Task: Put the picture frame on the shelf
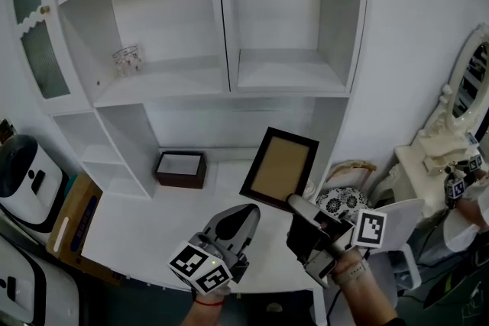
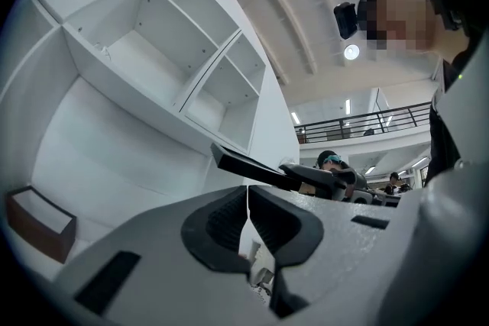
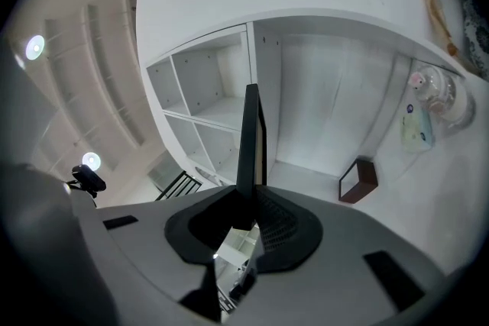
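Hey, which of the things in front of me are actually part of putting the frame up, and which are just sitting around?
Part of the job:
- picture frame, clamped in the right gripper
- shelf unit, where it goes

Just lying about:
- brown box on the desk
- small clear ornament on the left-hand shelf
- ornate mirror at far right
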